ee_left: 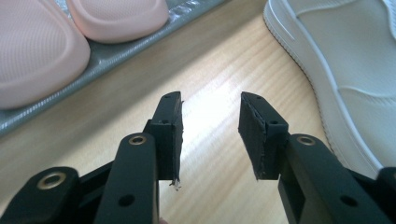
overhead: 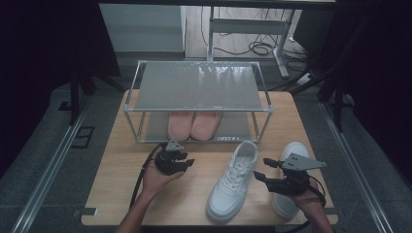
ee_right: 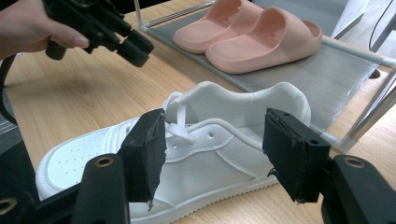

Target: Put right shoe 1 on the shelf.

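- L gripper (overhead: 187,162): jaws part open, nothing between them — bare tabletop (ee_left: 219,74) shows through the gap in the left gripper view.
- R gripper (overhead: 261,171): jaws spread wide, empty. Not touching anything.
- White sneaker (overhead: 233,182) lies on the table between the two grippers — just right of the L one, just left of the R one. Toe toward the person, heel toward the rack.
- In the right gripper view the sneaker (ee_right: 196,154) sits just beyond the R jaws, side-on, heel to the right. Pads clear of it.
- In the left gripper view the sneaker's sole edge (ee_left: 336,79) is ahead-right of the L jaws, apart from them.
- 2nd white sneaker (overhead: 290,184) lies under/behind the R gripper, mostly hidden by the hand.
- Shoe rack (overhead: 199,87) beyond both grippers, 2 shelves. Pink slippers (overhead: 194,124) side by side on the lower shelf, ahead of the L gripper, well clear.
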Demonstrator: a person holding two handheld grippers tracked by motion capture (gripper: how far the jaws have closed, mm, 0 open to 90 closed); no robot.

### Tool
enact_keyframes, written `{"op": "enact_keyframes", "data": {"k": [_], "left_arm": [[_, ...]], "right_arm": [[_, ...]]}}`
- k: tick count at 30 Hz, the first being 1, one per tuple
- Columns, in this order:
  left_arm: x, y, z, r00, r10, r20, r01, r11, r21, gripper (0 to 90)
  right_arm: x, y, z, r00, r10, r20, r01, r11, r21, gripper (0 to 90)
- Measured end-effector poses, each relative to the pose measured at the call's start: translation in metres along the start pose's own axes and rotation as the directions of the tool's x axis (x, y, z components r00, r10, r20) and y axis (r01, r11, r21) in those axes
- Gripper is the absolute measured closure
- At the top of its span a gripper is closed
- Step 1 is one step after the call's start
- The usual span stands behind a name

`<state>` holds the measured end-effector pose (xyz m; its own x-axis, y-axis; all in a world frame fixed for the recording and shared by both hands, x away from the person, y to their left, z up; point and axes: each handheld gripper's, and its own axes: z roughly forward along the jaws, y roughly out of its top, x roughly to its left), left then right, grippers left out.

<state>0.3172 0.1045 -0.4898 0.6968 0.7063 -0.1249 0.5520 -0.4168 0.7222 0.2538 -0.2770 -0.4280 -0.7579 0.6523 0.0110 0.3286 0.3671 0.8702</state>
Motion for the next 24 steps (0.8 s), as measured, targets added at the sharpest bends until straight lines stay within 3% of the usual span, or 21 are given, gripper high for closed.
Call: {"op": "enact_keyframes", "data": {"k": [10, 24], "left_arm": [[-0.006, -0.028, -0.017, 0.9997, -0.026, 0.0, 0.026, 0.9996, 0.009, 56.9], [0.006, -0.058, -0.036, 0.9965, -0.077, -0.031, 0.077, 0.997, 0.007, 55.8]], "right_arm": [[-0.001, -0.001, 0.002, 1.0, 0.007, 0.0, -0.007, 1.0, 0.009, 39.9], [-0.002, -0.001, 0.001, 0.9999, 0.009, 0.005, -0.01, 1.0, 0.008, 39.9]]}}
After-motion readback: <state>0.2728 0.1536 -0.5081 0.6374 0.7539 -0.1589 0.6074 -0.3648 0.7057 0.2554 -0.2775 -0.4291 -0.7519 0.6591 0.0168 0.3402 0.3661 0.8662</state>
